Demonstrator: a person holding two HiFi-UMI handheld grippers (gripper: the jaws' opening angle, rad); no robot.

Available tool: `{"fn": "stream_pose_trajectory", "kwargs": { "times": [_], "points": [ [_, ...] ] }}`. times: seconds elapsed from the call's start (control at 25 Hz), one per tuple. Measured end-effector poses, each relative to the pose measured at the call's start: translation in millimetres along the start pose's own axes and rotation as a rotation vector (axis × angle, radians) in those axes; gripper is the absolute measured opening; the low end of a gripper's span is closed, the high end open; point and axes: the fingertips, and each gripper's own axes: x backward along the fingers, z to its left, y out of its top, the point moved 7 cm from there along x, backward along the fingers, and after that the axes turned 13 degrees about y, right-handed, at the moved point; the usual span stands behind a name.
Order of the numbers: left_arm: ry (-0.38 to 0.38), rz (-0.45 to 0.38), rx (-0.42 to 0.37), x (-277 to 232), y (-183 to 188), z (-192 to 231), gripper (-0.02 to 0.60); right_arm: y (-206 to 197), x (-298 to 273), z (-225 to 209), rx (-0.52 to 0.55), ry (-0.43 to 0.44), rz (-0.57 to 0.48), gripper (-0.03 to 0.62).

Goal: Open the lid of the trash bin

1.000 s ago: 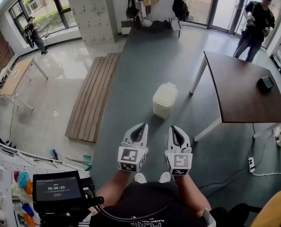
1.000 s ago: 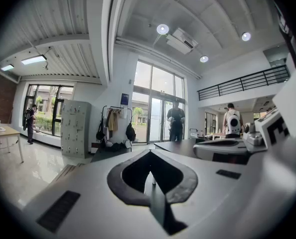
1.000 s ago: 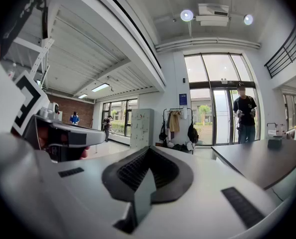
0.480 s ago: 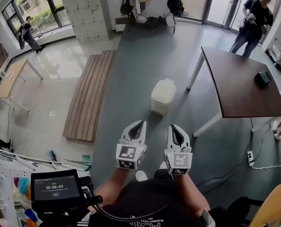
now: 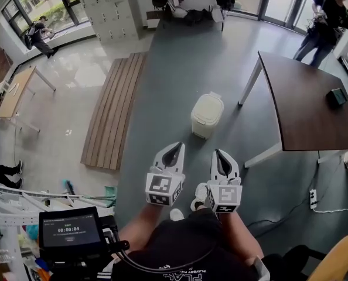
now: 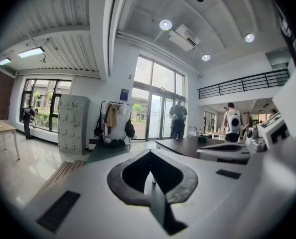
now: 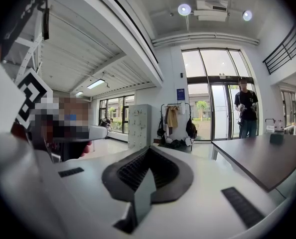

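Nothing of the job is done yet. The trash bin (image 5: 205, 119) stands on the floor ahead of both sets of jaws, well apart from them, with its lid (image 5: 208, 105) down. Off to the left of the jaws lies a strip of wooden boards (image 5: 112, 113), out of the way. The left gripper (image 5: 175, 147) is closed tip to tip on nothing, and the right gripper (image 5: 219, 153) is likewise pinched together and empty. Beyond the right jaws a table (image 5: 314, 110) juts in, its leg (image 5: 249, 82) near the bin. I'd reckon the left side gives more room.
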Motion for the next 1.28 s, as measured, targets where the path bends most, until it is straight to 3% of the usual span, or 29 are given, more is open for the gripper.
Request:
{"fn": "stream_pose_trajectory", "kwargs": {
  "times": [0.56, 1.28],
  "points": [
    [0.033, 0.045, -0.035, -155.3, 20.3, -28.9, -0.002, 7.0, -97.2, -135.2, -0.047, 0.055, -0.016, 0.003],
    [0.047, 0.042, -0.067, -171.2, 34.7, -31.9, -0.002, 23.6, -108.6, -154.6, -0.038, 0.056, -0.070, 0.003]
  ]
}}
